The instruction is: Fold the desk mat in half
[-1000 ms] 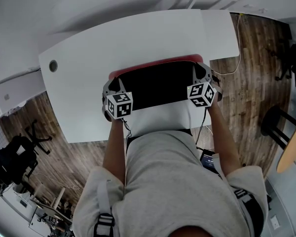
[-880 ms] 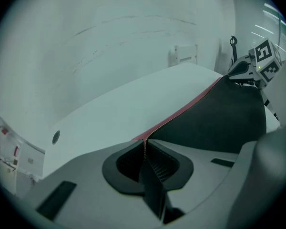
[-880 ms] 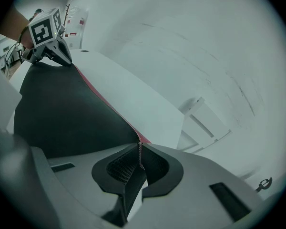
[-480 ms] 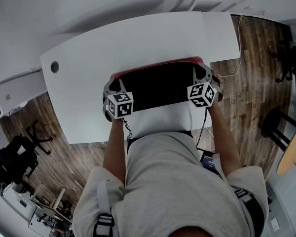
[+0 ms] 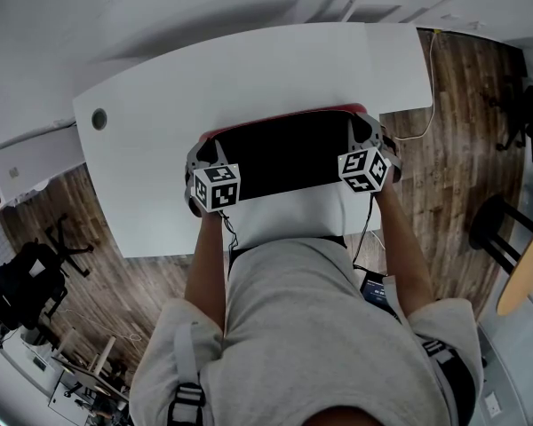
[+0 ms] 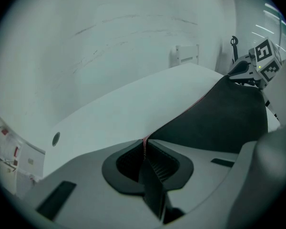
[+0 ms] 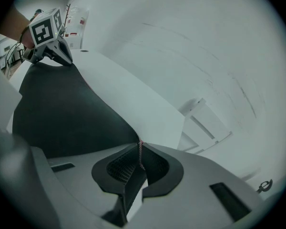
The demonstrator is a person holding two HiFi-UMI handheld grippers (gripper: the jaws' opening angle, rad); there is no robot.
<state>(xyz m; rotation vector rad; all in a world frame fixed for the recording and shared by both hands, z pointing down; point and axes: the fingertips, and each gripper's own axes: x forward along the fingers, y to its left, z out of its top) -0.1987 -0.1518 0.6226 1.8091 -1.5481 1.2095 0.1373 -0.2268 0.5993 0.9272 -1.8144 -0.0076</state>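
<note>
Nearest the camera, a person's forearms [image 5: 209, 264] are stretched forward, with a gripper held in each hand. The left gripper [image 5: 202, 153] is clamped on one corner of the desk mat [image 5: 284, 153]. In the left gripper view, the mat's thin edge, lined with reddish stitching, is pinched upright between the ribbed pads [image 6: 162, 163]. The right gripper [image 5: 362, 131] is clenched in the same way on the opposite corner, where the stitched edge is gripped between its pads [image 7: 119, 168]. Between the two grippers the mat is spread as a dark, matte black sheet, and a red strip is shown along its far edge. The mat is placed over the near half of the white desk [image 5: 249, 69], directly ahead of both sets of jaws. Beyond the left gripper and further out to its left, a round cable hole [image 5: 99, 119] is set in the desk. Wooden floor [image 5: 462, 87] can be seen past the right gripper, beyond the desk's edge.
</note>
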